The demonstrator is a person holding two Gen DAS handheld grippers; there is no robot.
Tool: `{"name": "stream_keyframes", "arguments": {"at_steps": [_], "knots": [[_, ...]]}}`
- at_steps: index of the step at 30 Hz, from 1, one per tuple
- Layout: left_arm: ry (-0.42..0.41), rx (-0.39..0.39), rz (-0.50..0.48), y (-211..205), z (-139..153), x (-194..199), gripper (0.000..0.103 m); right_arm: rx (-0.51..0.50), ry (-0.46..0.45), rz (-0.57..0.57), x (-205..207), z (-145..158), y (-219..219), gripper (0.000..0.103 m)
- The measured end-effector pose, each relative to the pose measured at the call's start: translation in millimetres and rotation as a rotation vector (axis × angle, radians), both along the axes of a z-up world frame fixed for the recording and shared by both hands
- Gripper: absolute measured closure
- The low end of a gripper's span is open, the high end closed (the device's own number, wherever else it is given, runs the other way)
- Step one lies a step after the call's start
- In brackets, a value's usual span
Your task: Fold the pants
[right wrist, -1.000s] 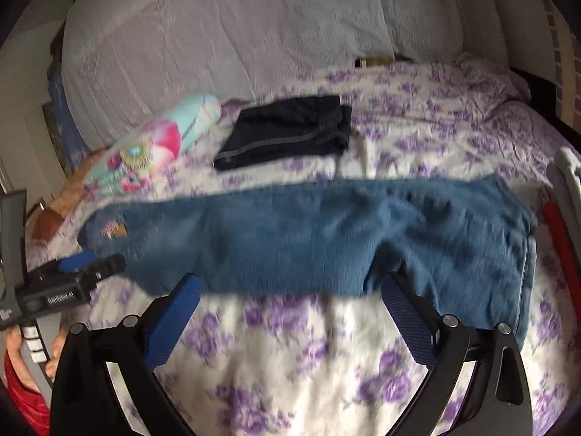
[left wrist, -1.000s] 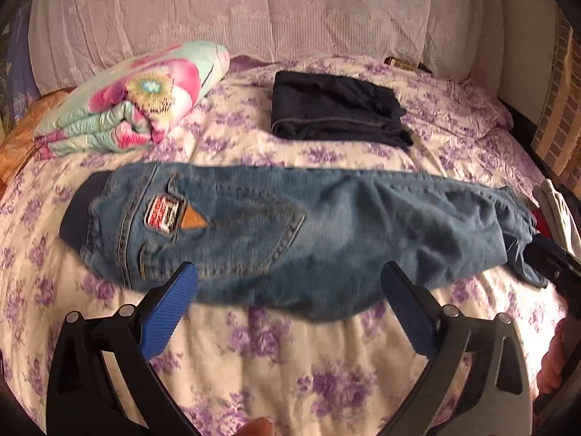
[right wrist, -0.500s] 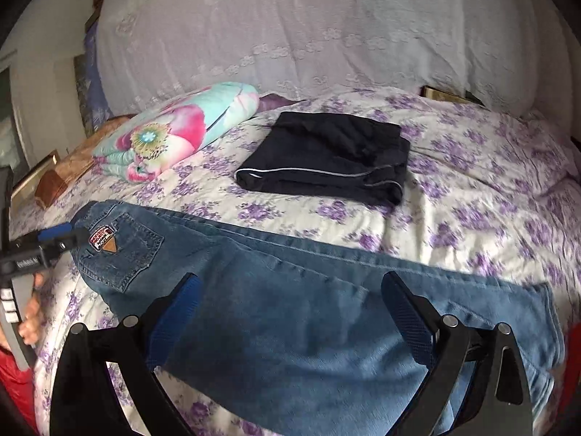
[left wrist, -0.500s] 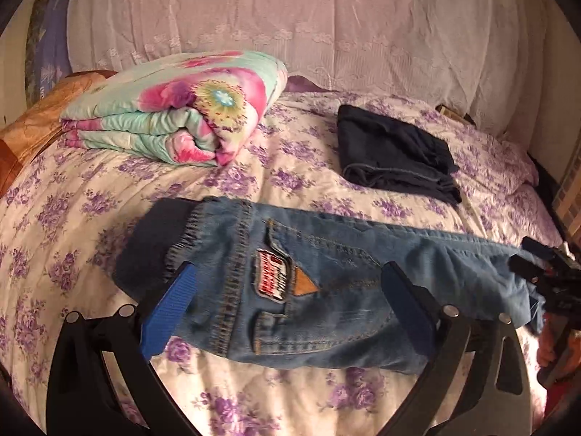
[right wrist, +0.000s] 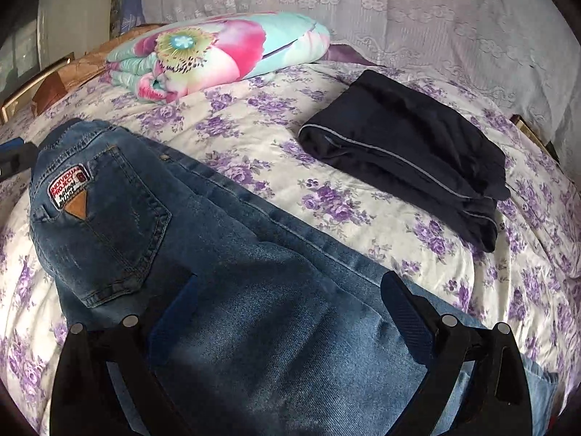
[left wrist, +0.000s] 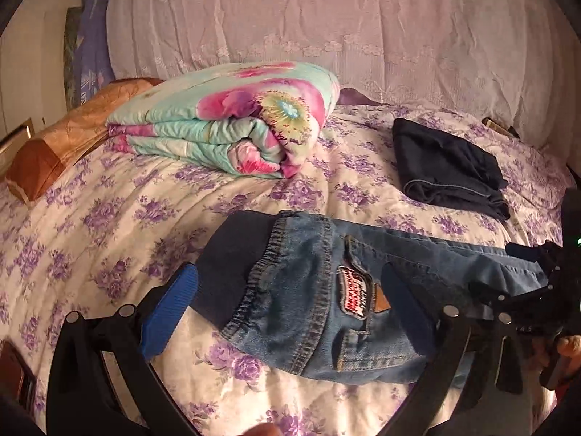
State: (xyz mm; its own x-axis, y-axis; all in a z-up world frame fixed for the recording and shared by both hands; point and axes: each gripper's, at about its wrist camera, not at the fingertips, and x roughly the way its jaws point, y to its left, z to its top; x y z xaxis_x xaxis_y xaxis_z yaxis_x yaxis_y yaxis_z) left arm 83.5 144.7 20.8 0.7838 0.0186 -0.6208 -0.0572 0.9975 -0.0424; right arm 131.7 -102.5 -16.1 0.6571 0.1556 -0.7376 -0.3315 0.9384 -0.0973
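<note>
Blue jeans (left wrist: 319,290) lie flat along the bed, folded lengthwise, back pocket and patch facing up. They also show in the right wrist view (right wrist: 218,290). My left gripper (left wrist: 287,305) is open, low over the waistband end, its jaws on either side of the dark waistband and the patch. My right gripper (right wrist: 287,309) is open, low over the leg part, with denim between its jaws. The right gripper also shows at the right edge of the left wrist view (left wrist: 526,290).
Folded dark navy pants (right wrist: 406,152) lie further back on the flowered bedsheet (left wrist: 109,225). A folded floral quilt (left wrist: 232,123) and a brown pillow (left wrist: 72,134) sit at the back left. A white lace cover (left wrist: 363,29) hangs behind the bed.
Both grippers have moved closer and lower to the jeans. The left one came over the waistband end, the right one over the legs. Both stay open.
</note>
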Motion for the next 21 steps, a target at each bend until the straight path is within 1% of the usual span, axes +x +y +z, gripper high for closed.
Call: {"name": "stream_keyframes", "arguments": {"at_steps": [2,4,6,8,10,13,16,18,19,21], "knots": [[0.002,-0.008,-0.012,-4.2,0.2,-1.9,0.005,0.058,-0.029,-0.017,-17.7,8.2,-10.7,0.004],[0.01,-0.056,-0.068,-9.8,-2.2,-2.8,0.005,0.091,-0.046,-0.03,-42.1,14.4,-19.8,0.003],[0.016,-0.1,-0.118,-19.1,-6.2,-5.8,0.005,0.127,-0.082,-0.055,-75.4,19.7,-29.6,0.003],[-0.003,-0.099,-0.147,-33.1,-8.8,-13.1,0.005,0.167,-0.114,-0.078,-107.5,21.1,-40.9,0.003],[-0.016,-0.053,-0.191,-54.3,-11.3,-21.6,0.005,0.186,-0.125,-0.117,-127.4,17.7,-51.6,0.003],[-0.054,0.035,-0.21,-82.0,-17.1,-36.0,0.005,0.207,-0.121,-0.191,-144.4,5.4,-68.7,0.003],[-0.047,0.06,-0.242,-99.8,-26.3,-44.3,0.005,0.267,-0.07,-0.232,-144.0,-3.6,-85.1,0.003],[-0.04,0.092,-0.27,-111.2,-31.0,-47.8,0.005,0.32,-0.061,-0.254,-143.8,-3.8,-94.4,0.003],[-0.038,0.11,-0.277,-115.3,-32.6,-49.4,0.005,0.33,-0.065,-0.263,-145.2,-3.5,-96.4,0.003],[-0.037,0.135,-0.275,-119.7,-34.7,-50.1,0.005,0.301,-0.075,-0.28,-146.7,-4.7,-95.8,0.003]]}}
